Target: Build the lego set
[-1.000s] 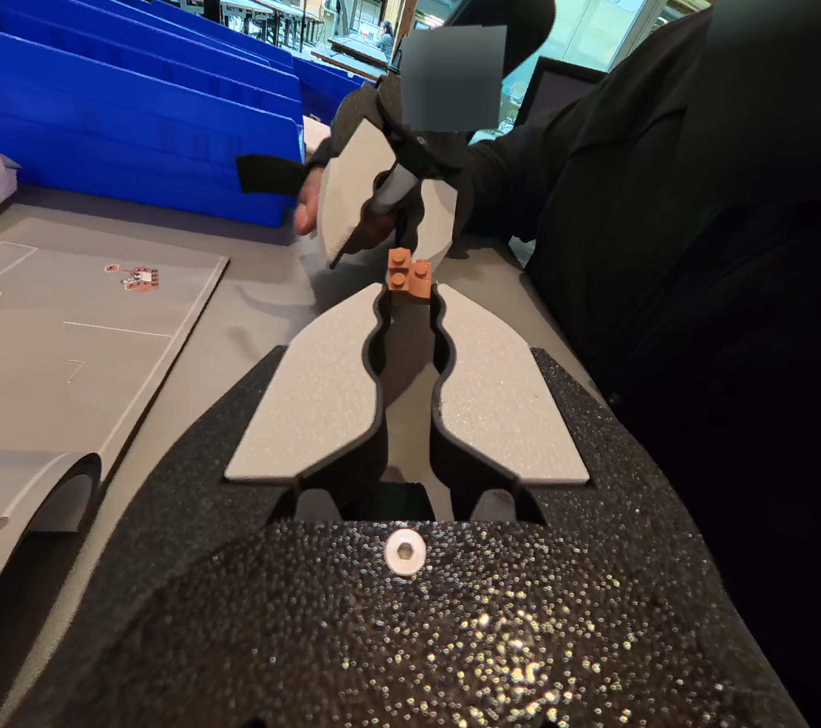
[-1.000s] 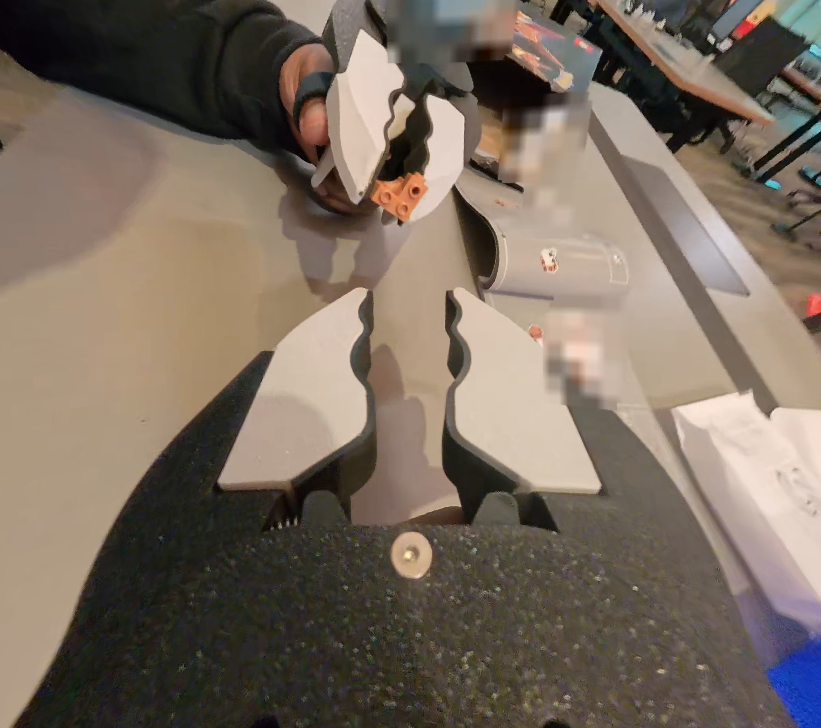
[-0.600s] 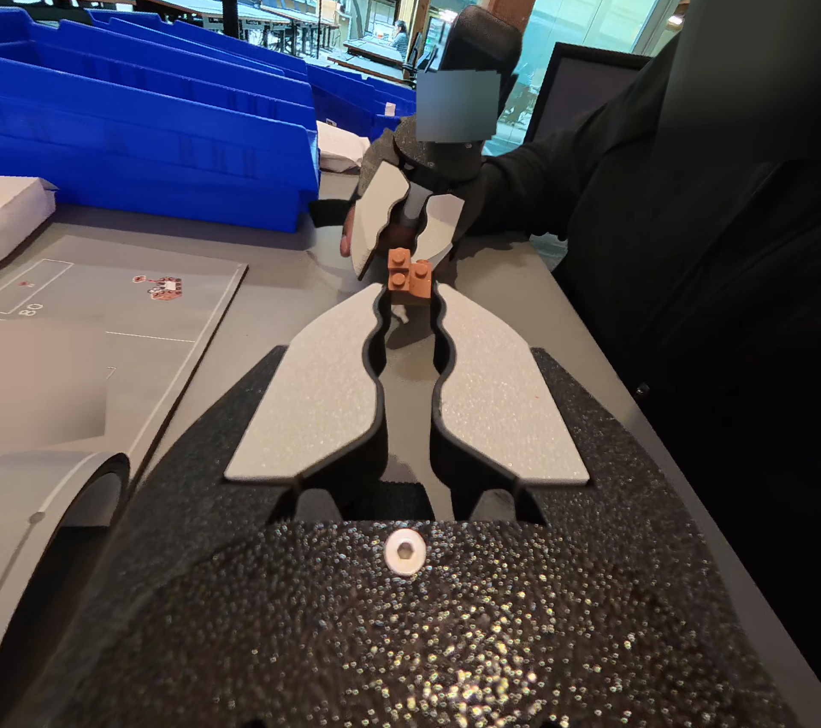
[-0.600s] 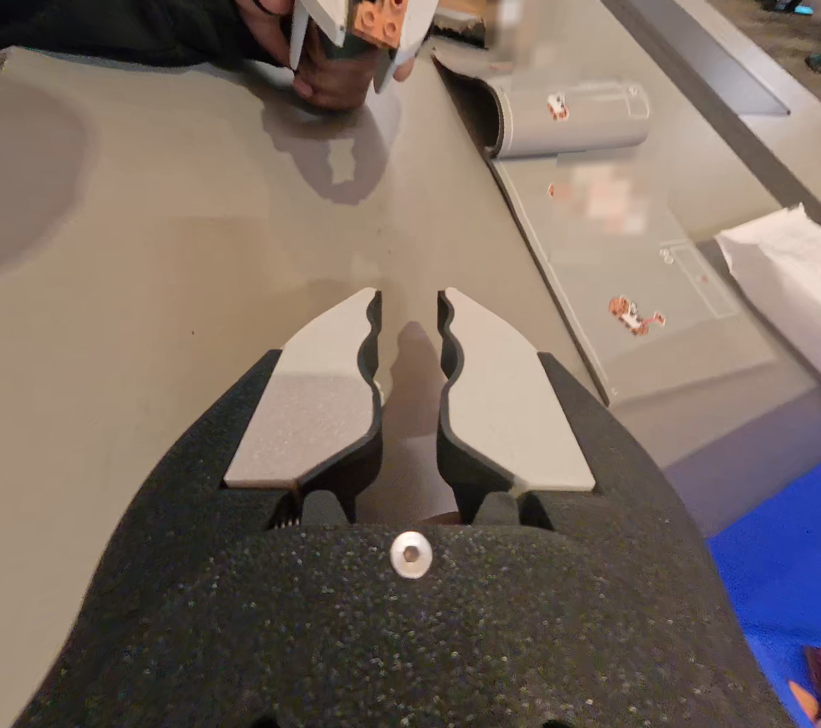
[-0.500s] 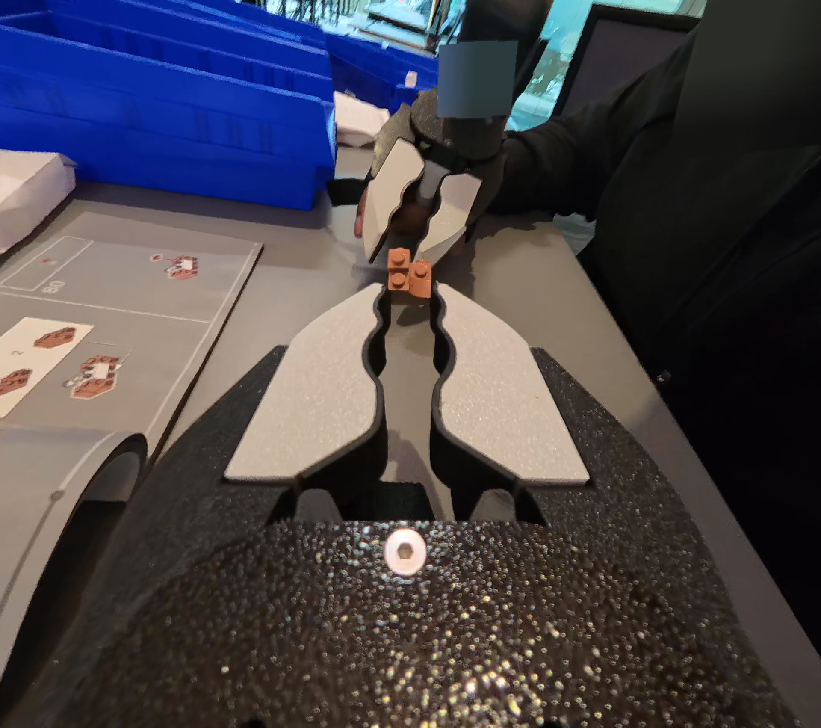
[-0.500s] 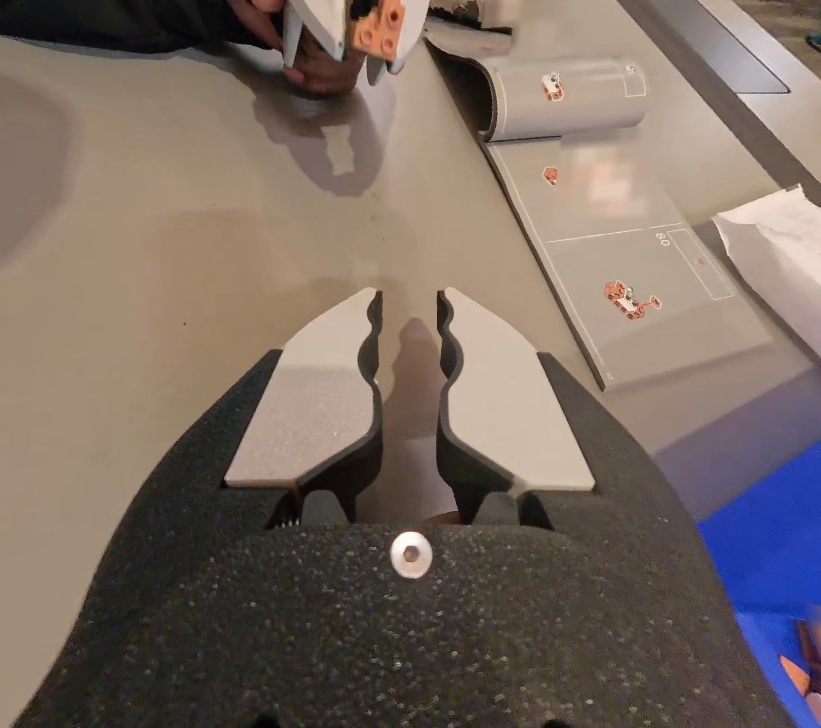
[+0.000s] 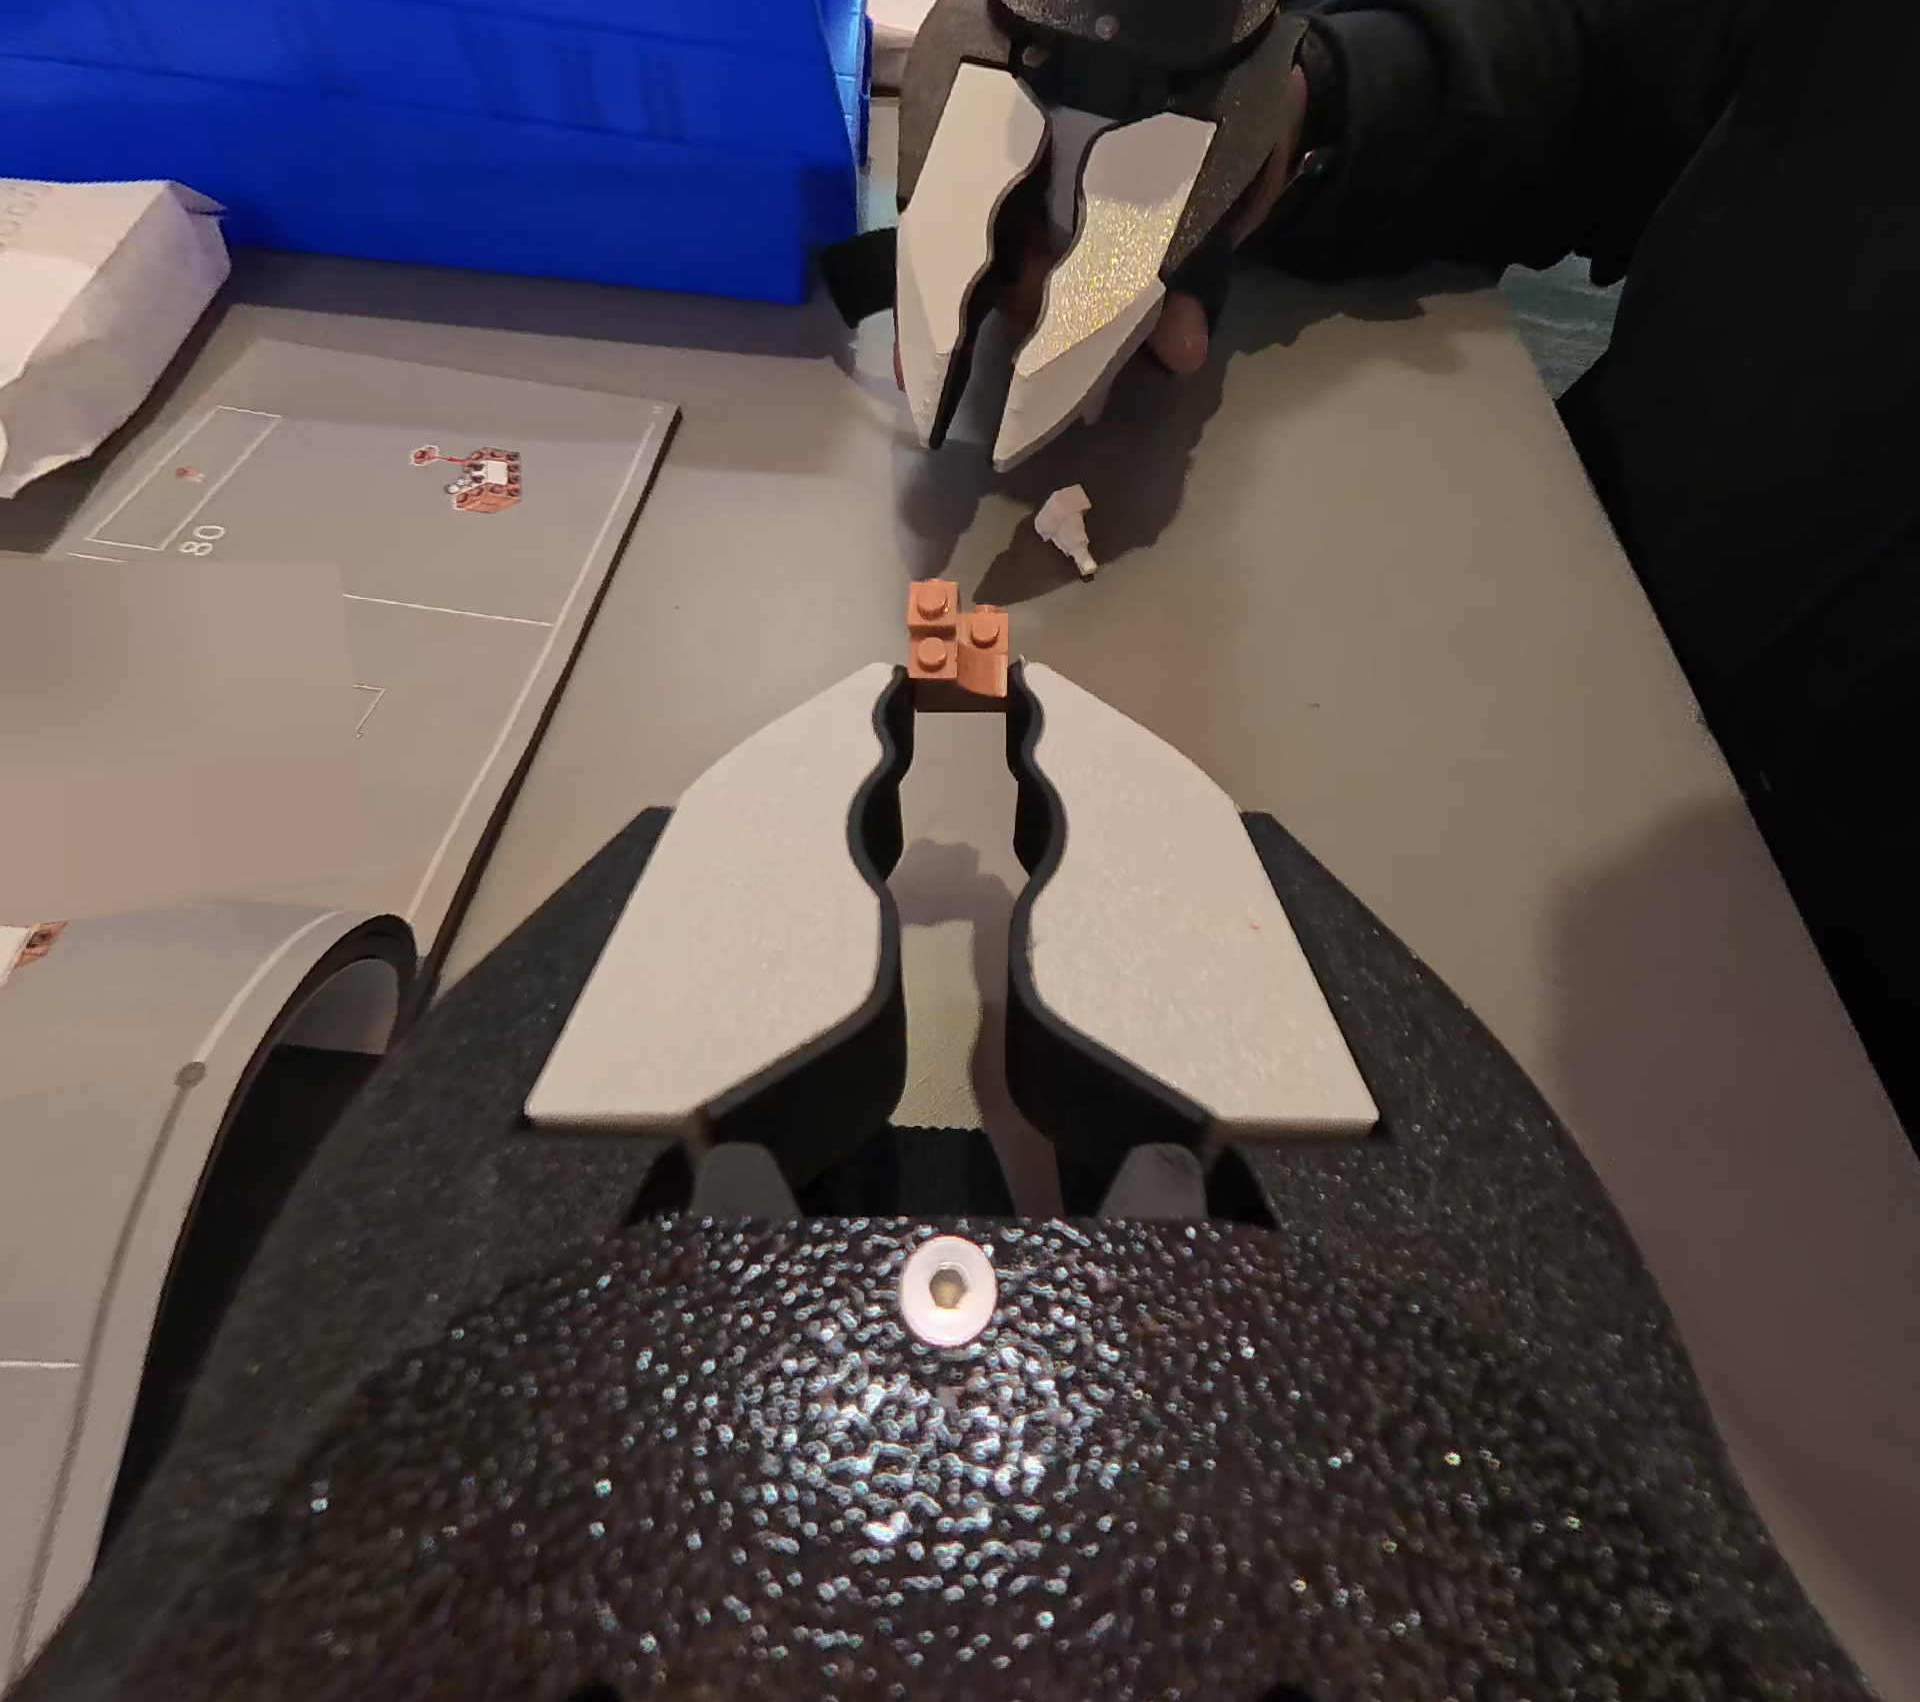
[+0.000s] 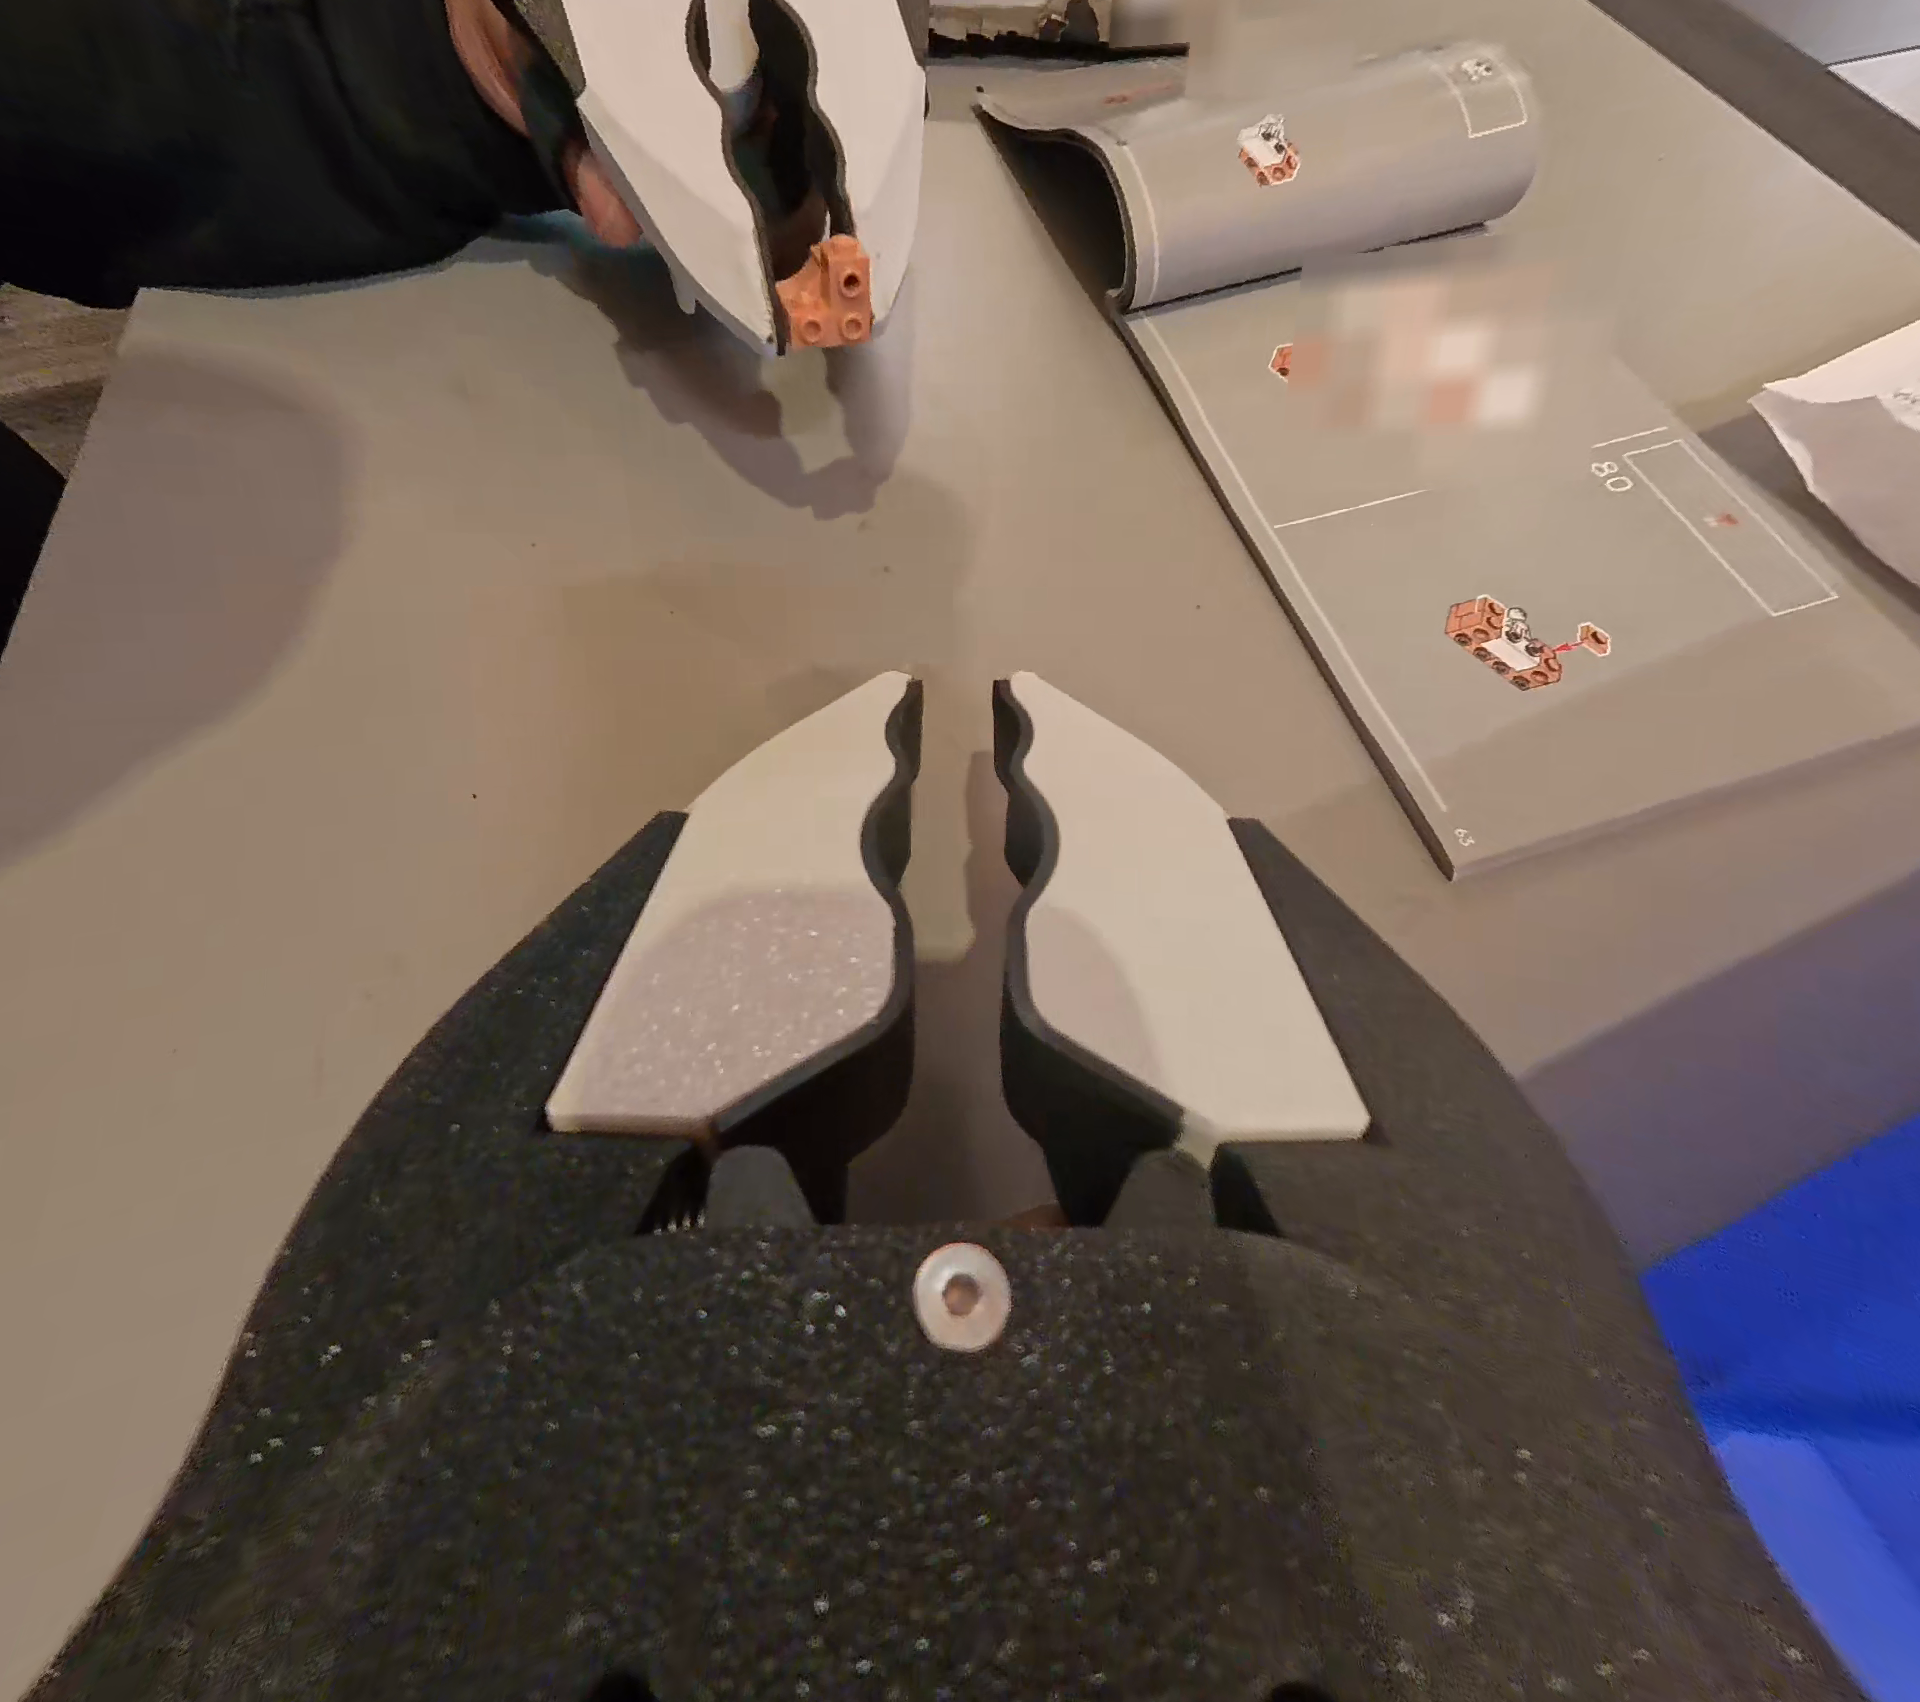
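Left gripper [image 7: 956, 696] jaws pinch brown bricks [image 7: 954, 646]; right gripper [image 8: 956, 696] jaws, narrowed since a second ago, stand apart, empty, above the table [image 8: 416, 613].

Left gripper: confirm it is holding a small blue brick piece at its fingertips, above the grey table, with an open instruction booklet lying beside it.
Not quite. The brick piece held by the left gripper is orange-brown, not blue, as the left wrist view shows. The rest stands: it is pinched at the fingertips above the grey table, with the open instruction booklet beside it.
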`<state>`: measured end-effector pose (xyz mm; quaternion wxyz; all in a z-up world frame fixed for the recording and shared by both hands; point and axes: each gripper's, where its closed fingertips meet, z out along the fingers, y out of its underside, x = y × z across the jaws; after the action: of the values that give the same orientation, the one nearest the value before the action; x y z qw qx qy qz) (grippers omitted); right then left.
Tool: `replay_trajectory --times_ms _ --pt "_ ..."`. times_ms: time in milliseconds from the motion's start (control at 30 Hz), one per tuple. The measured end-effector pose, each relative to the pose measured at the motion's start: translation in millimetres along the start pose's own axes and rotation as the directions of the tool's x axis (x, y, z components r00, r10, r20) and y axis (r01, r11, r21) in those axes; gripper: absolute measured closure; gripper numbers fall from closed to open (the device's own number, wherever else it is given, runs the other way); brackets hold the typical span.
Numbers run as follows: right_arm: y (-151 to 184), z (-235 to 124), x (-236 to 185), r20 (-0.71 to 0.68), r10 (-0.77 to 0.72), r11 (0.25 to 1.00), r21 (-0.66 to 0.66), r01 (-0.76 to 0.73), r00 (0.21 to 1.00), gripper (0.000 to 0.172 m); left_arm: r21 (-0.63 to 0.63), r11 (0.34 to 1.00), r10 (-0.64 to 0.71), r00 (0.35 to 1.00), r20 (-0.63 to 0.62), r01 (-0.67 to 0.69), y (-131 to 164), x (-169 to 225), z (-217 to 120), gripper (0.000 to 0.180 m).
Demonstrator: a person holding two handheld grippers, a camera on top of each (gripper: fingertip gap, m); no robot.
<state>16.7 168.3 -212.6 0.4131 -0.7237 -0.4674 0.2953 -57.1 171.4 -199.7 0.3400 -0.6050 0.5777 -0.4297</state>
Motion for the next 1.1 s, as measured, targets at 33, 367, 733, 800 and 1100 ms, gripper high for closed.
replay_trajectory --times_ms 33,367,733,800,1100 --pt "0.3 0.2 0.0 0.007 0.006 1.000 -0.003 -0.006 1.000 0.159 0.003 1.000 -0.003 1.000 -0.001 0.003 -0.3 -0.3 -0.5 0.164" --pt "5.3 2.0 -0.4 0.045 0.039 0.999 -0.040 -0.037 0.998 0.156 0.047 0.999 -0.027 1.000 -0.005 0.027 -5.1 -5.5 -6.6 0.164" --pt "4.7 2.3 2.1 0.096 0.112 0.993 -0.042 -0.109 0.989 0.156 0.073 0.995 -0.062 0.998 -0.026 0.064 -7.9 -7.4 -9.6 0.164" --pt "4.4 2.4 2.7 0.106 0.127 0.992 -0.041 -0.123 0.986 0.156 0.090 0.993 -0.076 0.996 -0.036 0.079 -9.7 -8.1 -11.6 0.164" --pt "8.0 5.4 0.1 0.113 0.111 0.992 -0.074 -0.103 0.987 0.156 0.140 0.980 -0.132 0.990 -0.057 0.139 -14.9 -13.0 -17.8 0.164"
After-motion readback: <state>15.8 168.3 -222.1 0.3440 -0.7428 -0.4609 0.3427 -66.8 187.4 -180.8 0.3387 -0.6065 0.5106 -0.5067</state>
